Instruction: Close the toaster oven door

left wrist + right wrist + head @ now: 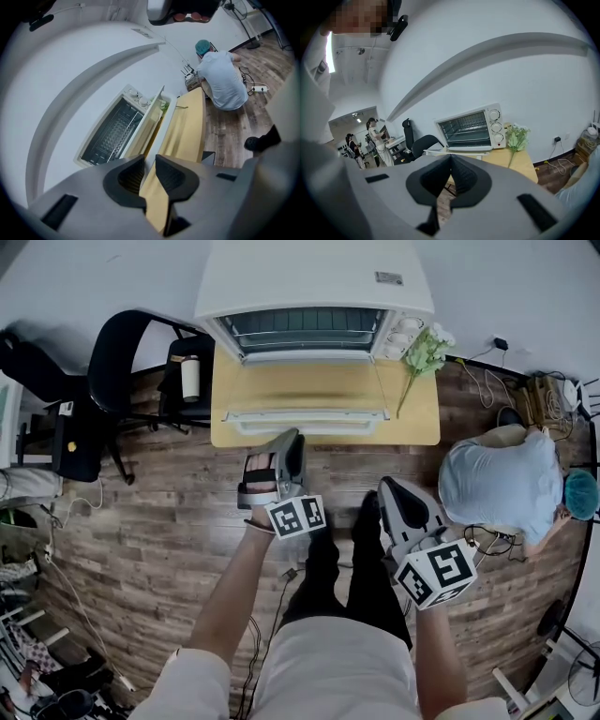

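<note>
Toaster oven (314, 282) stands at the back of a small wooden tabletop (417, 423) against a white wall, its door (305, 390) dropped fully open and lying flat toward the wearer, handle (305, 415) near the front edge. The left tongs (150, 161) hover just short of that edge, aimed at the handle, their jaws a narrow slit apart and grasping nothing. The right tongs (451, 158) hang lower and well back over the floor (169, 512), clenched tip to tip and empty. The closing has not begun. The likely hazards lie in the lift: a smooth handle could slide off the jaws if it is caught only at the tips, letting the door fall back flat. A hard upward shove could slam the door or push the oven back toward the wall, since nothing braces it. A sprig of flowers (427, 351) lies just beside the door's right edge and could be swept aside by a wide approach. The room has dark wood-plank flooring, a black chair (122, 357) left of the tabletop, loose cables (487, 381) by the wall, and a person (502, 484) crouched at the right, near the right tongs
</note>
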A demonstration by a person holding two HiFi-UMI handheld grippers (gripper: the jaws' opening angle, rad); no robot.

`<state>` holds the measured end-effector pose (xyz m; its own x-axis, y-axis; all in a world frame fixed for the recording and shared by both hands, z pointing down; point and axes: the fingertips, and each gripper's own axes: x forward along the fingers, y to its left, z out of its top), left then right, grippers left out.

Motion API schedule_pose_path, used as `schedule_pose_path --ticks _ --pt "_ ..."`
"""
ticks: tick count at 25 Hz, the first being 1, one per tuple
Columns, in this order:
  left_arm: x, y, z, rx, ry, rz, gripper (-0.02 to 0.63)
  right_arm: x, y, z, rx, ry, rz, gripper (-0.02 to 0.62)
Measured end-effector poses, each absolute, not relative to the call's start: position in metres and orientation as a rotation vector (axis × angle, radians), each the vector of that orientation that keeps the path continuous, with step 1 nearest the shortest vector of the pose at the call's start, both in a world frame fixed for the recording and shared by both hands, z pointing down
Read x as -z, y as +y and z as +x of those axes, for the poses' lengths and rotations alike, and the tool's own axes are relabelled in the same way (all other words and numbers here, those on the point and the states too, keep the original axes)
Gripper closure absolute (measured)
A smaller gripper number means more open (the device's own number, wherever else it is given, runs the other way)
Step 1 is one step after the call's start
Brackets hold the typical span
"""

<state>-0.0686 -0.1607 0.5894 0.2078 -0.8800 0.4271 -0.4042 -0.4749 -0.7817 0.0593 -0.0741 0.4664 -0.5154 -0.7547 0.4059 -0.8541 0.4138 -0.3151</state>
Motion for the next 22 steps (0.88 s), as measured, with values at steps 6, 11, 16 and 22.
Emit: schedule_pose_path --ticks 6,11,16,22 --pt "-0.575 -0.166 -0.069 1.168 1.191 -2.046 0.531 -0.452 -0.079 0.059 -0.698 -2.487 1.438 0.597" --pt "-0.565 -0.17 -0.069 1.162 1.159 -2.092 0.532 -0.442 -0.083 0.056 -0.681 -2.503 1.439 0.597" --pt "-0.557 -0.174 -0.07 1.19 1.139 -2.124 0.533 -0.431 -0.087 0.053 -0.657 -2.518 1.442 0.597" --pt "-0.54 -0.185 -0.069 1.18 1.152 -2.111 0.535 -0.421 -0.089 0.052 -0.628 -2.531 1.452 0.597"
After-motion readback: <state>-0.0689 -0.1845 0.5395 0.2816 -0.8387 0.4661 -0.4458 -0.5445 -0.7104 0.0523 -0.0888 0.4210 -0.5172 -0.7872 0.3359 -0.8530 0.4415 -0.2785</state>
